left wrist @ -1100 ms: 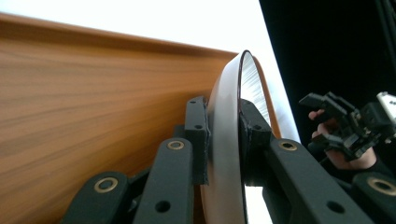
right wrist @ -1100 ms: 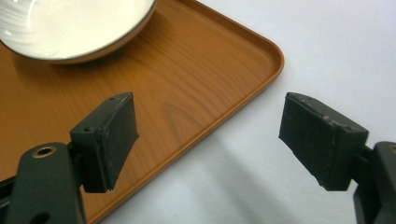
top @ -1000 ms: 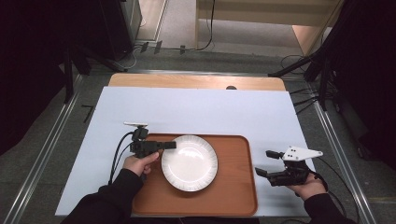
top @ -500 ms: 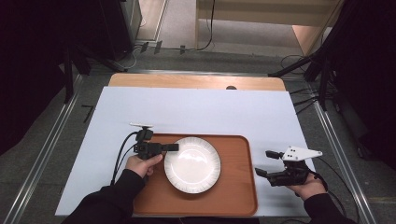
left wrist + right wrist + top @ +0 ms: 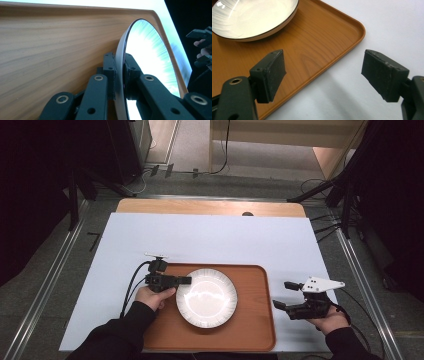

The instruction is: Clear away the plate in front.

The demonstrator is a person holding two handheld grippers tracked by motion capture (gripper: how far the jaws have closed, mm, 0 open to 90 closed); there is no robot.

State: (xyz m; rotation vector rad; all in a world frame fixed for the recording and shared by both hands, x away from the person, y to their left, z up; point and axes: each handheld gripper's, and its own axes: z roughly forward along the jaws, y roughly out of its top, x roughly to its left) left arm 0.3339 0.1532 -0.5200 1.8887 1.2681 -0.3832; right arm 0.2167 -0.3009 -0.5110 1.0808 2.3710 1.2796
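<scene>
A white plate (image 5: 206, 297) with a dark rim lies in the wooden tray (image 5: 255, 330) at the table's near edge. My left gripper (image 5: 184, 280) is shut on the plate's left rim; in the left gripper view the plate (image 5: 147, 57) stands edge-on between the pads of my left gripper (image 5: 119, 75). My right gripper (image 5: 281, 295) is open just off the tray's right side, above the white table. In the right gripper view, my right gripper (image 5: 323, 75) straddles the tray's corner (image 5: 352, 32), with the plate (image 5: 252, 15) farther off at upper left.
The white tabletop (image 5: 215, 240) stretches beyond the tray, with a wooden strip (image 5: 210, 207) along its far edge. A metal rail (image 5: 360, 275) runs down the right side and cables (image 5: 325, 227) lie on the floor past it.
The plate has slid rightward across the tray, held by my left gripper, which moved with it. My right gripper has stayed where it was.
</scene>
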